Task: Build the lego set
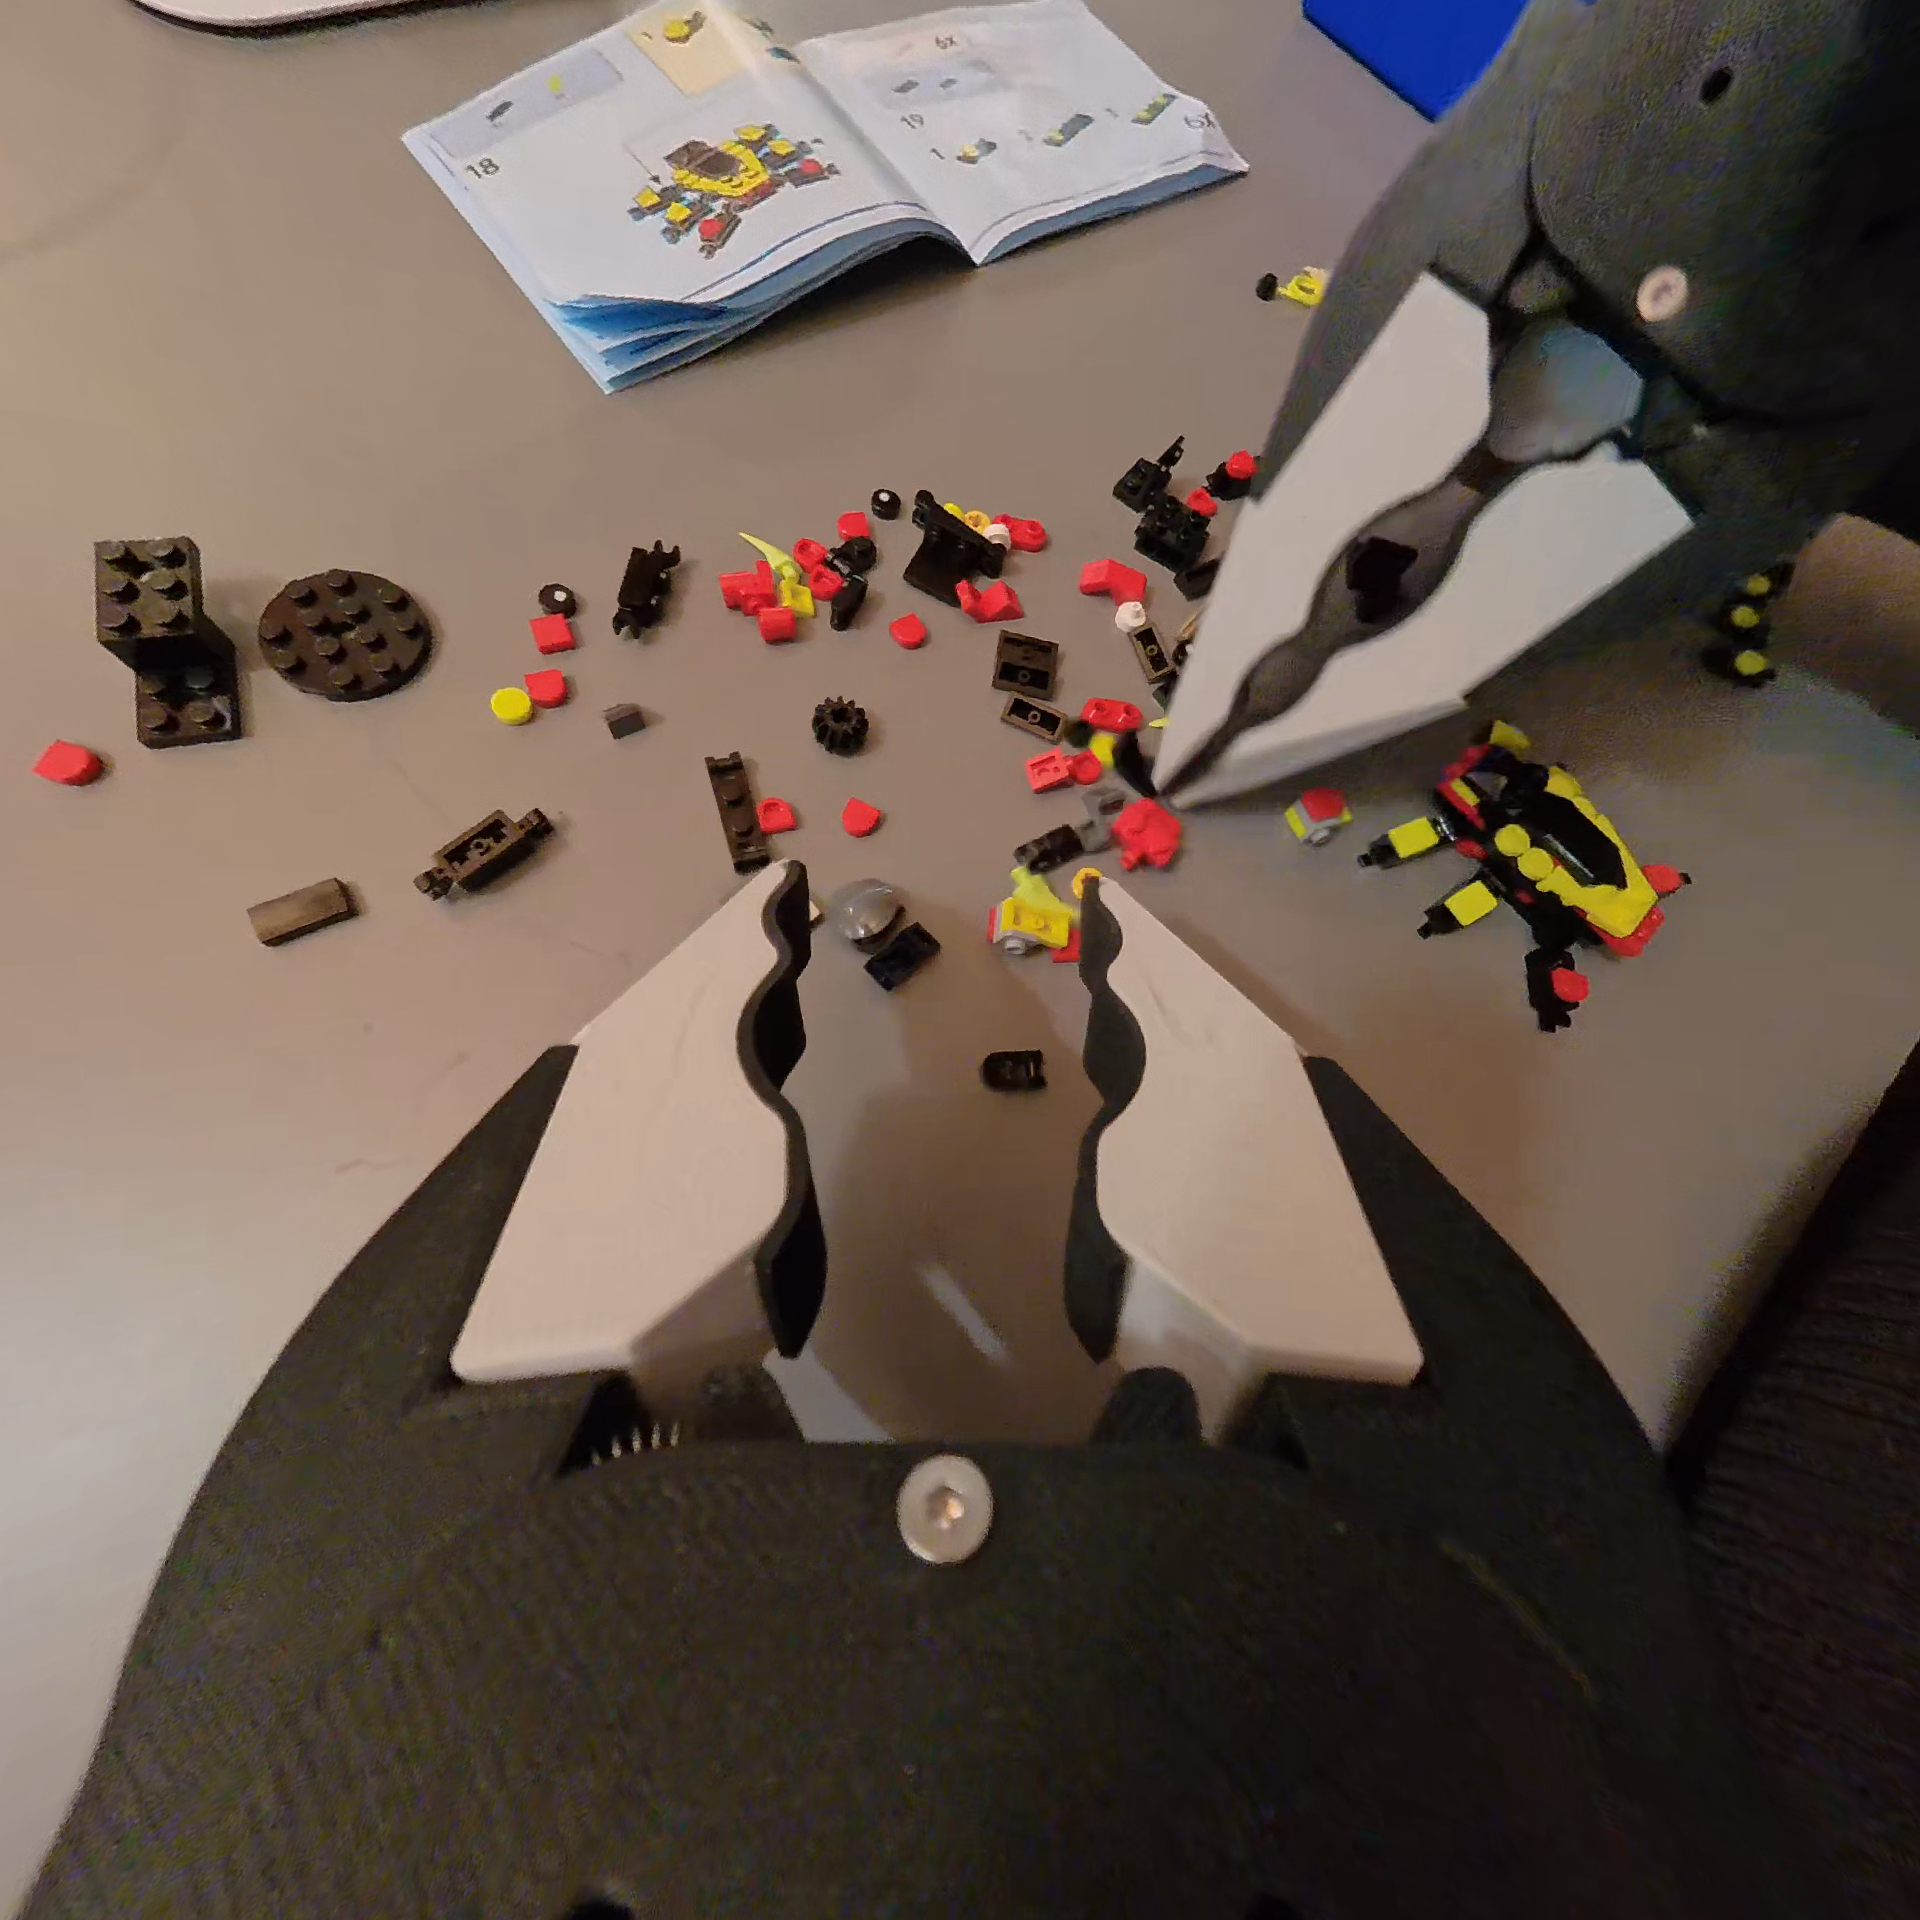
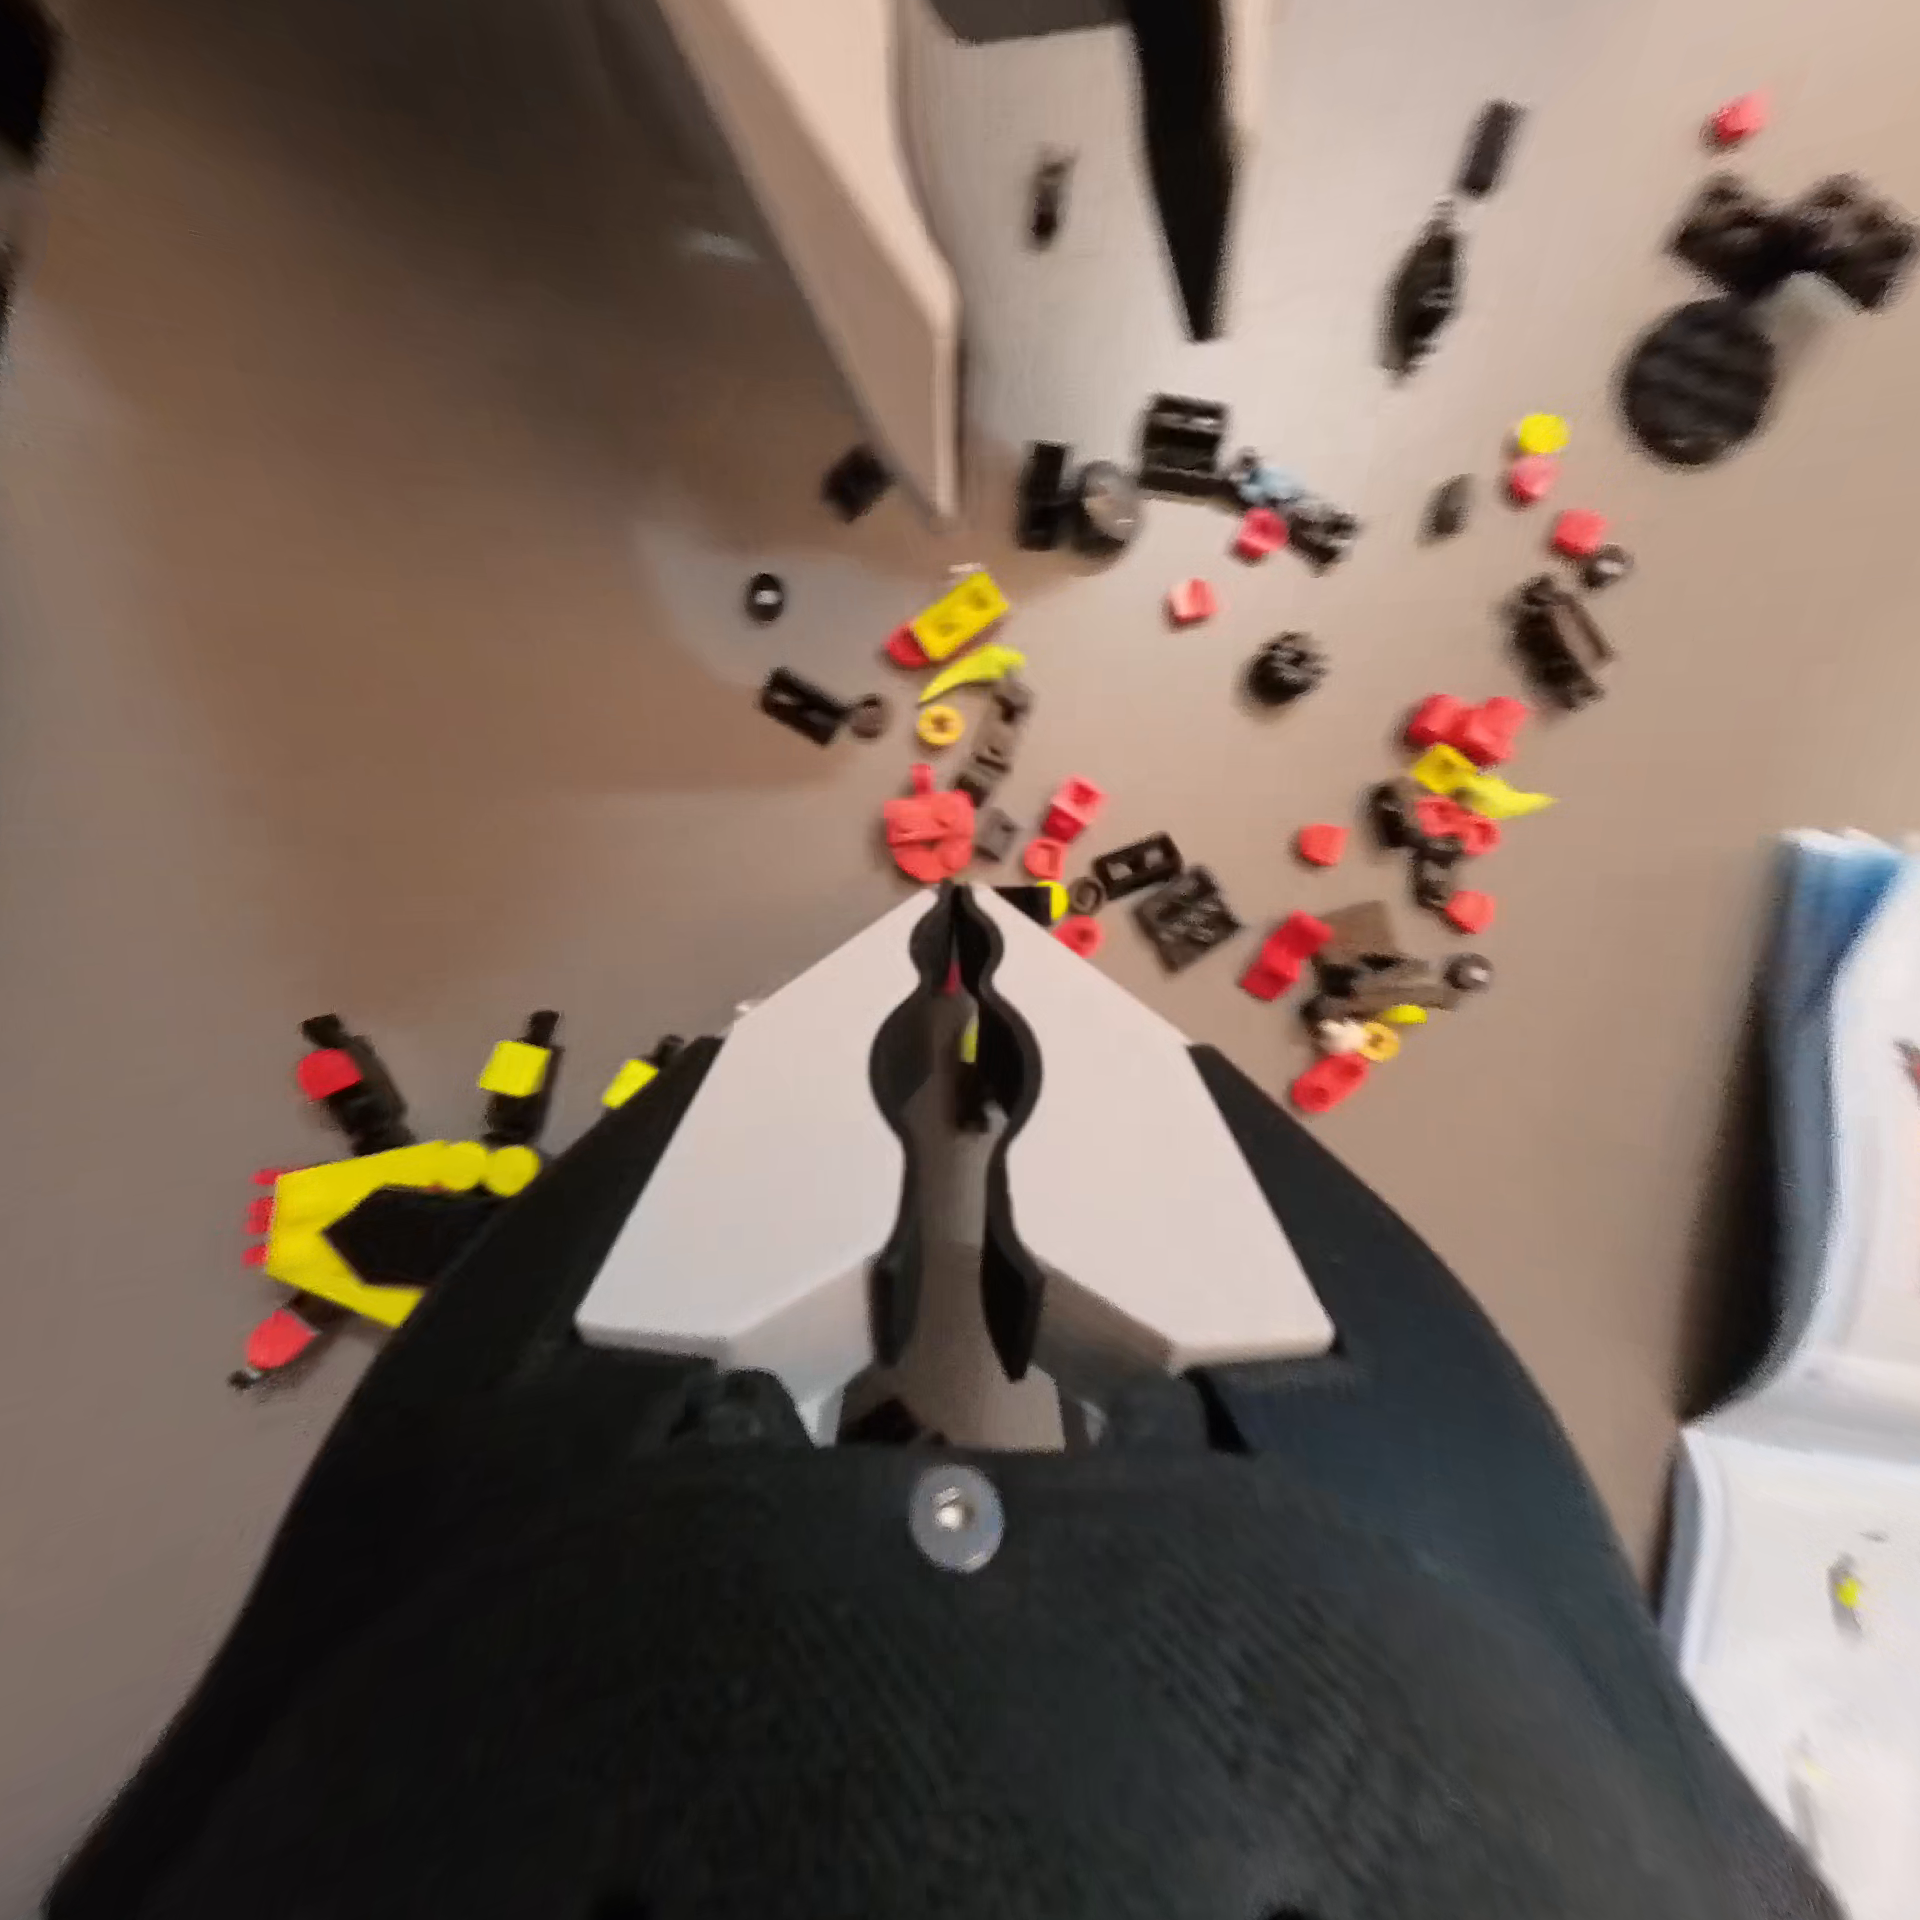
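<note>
Dozens of loose red, black and yellow lego pieces (image 1: 831,623) lie scattered on the grey desk (image 1: 312,312) in the left wrist view. Left tool (image 1: 945,904) is released, fingers wide apart, over a grey dome piece (image 1: 868,906) and a small black clip (image 1: 1013,1070). Part-built model (image 1: 1527,862), yellow and black body with red tips and stubby yellow-capped legs, sits on the desk at right. Right tool (image 1: 1169,792) is clenched, tips down beside a red claw piece (image 1: 1148,831). Open instruction booklet (image 1: 821,177) lies farther off.

Right wrist view, blurred: right tool (image 2: 951,894) with fingers together at the tips, a thin black bit with red and yellow specks between them, can't identify it. Model (image 2: 364,1216) lies at left, partly behind the tool body. Loose pieces (image 2: 1299,727) spread ahead.
</note>
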`<state>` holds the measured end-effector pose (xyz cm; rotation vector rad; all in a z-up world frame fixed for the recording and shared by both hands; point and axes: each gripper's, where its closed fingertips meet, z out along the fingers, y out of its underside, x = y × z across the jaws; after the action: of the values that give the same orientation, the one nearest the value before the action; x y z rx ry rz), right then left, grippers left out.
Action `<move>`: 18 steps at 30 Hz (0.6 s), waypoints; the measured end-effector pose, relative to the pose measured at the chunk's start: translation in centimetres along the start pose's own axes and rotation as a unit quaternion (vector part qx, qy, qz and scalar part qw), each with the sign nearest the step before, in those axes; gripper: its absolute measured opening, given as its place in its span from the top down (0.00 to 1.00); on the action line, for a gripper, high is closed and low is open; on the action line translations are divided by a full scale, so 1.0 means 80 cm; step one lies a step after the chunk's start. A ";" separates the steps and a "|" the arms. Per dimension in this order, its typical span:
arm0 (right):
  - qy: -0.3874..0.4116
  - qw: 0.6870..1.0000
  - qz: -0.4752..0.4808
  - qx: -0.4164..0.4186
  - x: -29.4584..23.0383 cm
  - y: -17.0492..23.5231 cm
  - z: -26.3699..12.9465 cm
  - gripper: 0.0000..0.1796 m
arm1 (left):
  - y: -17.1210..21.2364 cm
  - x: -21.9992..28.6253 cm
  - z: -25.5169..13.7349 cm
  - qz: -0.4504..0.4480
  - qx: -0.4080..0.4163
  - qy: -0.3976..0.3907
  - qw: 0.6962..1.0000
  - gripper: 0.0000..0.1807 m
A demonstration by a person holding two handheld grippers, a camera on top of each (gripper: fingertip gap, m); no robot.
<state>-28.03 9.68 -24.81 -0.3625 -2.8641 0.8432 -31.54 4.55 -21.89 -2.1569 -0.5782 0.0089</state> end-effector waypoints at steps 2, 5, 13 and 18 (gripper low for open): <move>0.010 0.999 0.023 0.025 0.013 0.000 -0.011 1.00 | 0.000 -0.005 -0.003 0.001 0.001 -0.005 1.000 0.72; -0.019 0.996 0.060 0.063 0.006 0.002 -0.036 1.00 | 0.003 -0.013 -0.008 0.028 -0.007 -0.019 0.999 0.71; -0.127 0.990 0.056 0.037 -0.055 0.022 -0.026 1.00 | 0.025 -0.041 -0.014 -0.019 -0.062 -0.039 0.997 0.68; -0.118 0.991 0.041 0.037 -0.041 0.019 -0.013 1.00 | 0.028 -0.051 -0.022 -0.047 -0.071 -0.050 0.995 0.67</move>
<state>-24.38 10.60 -25.01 -0.3980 -3.0404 1.0706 -33.93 0.40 -23.36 -2.2742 -0.7575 0.0262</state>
